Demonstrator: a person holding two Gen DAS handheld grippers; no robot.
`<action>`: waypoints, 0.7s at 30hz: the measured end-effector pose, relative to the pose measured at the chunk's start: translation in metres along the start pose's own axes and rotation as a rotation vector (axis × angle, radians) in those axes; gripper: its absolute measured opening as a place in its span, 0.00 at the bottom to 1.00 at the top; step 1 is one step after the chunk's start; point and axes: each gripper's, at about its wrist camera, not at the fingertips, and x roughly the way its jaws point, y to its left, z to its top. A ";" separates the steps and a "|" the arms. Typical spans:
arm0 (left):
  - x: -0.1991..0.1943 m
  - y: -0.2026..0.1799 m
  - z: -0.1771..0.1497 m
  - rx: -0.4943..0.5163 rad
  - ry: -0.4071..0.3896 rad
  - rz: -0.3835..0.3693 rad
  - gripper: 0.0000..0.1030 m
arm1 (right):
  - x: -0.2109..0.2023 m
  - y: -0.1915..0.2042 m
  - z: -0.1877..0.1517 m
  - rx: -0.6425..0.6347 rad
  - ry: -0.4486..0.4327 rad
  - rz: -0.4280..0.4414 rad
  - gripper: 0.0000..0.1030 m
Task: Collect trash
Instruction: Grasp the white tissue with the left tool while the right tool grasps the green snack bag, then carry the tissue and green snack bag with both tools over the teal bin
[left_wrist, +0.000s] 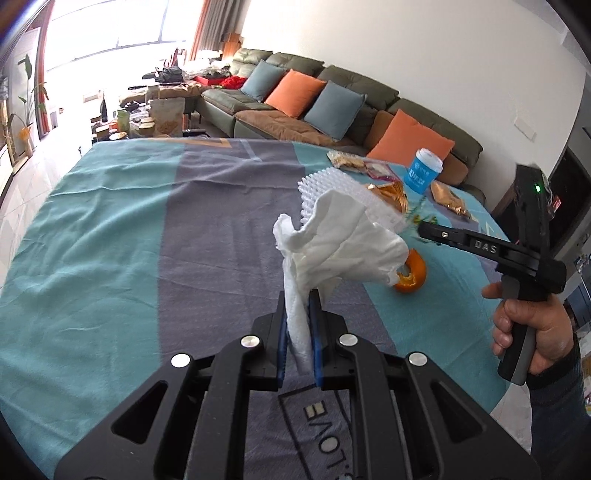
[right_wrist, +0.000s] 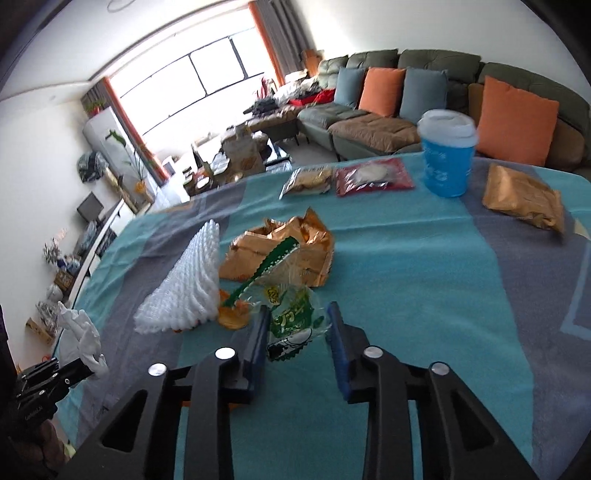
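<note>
Beyond our tongs, the table cloth (right_wrist: 406, 258) still carries a blue cup (right_wrist: 447, 155), foam net (right_wrist: 184, 288) and gold bag (right_wrist: 280, 251). Our left gripper (left_wrist: 298, 332) pinches a white tissue (left_wrist: 332, 247); our right gripper (right_wrist: 297, 332) straddles a green wrapper (right_wrist: 291, 321), not yet pressing.

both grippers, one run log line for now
left gripper: shut on tissue | right gripper: open around green wrapper

A teal and grey cloth (right_wrist: 406, 266) covered the near table, while far beyond it a green sofa (right_wrist: 436, 66) along the white wall carried orange cushions (right_wrist: 517, 118) and blue cushions (right_wrist: 423, 94), with a bright window (right_wrist: 192, 85) and a leafy plant (right_wrist: 122, 147) at far left.
</note>
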 end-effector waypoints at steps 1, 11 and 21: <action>-0.005 0.001 0.000 -0.004 -0.011 0.001 0.11 | -0.008 0.000 0.000 0.009 -0.021 -0.001 0.25; -0.076 0.020 -0.007 -0.037 -0.150 0.052 0.11 | -0.085 0.037 -0.007 -0.045 -0.173 0.035 0.24; -0.173 0.059 -0.035 -0.114 -0.299 0.188 0.11 | -0.125 0.136 -0.031 -0.178 -0.233 0.252 0.24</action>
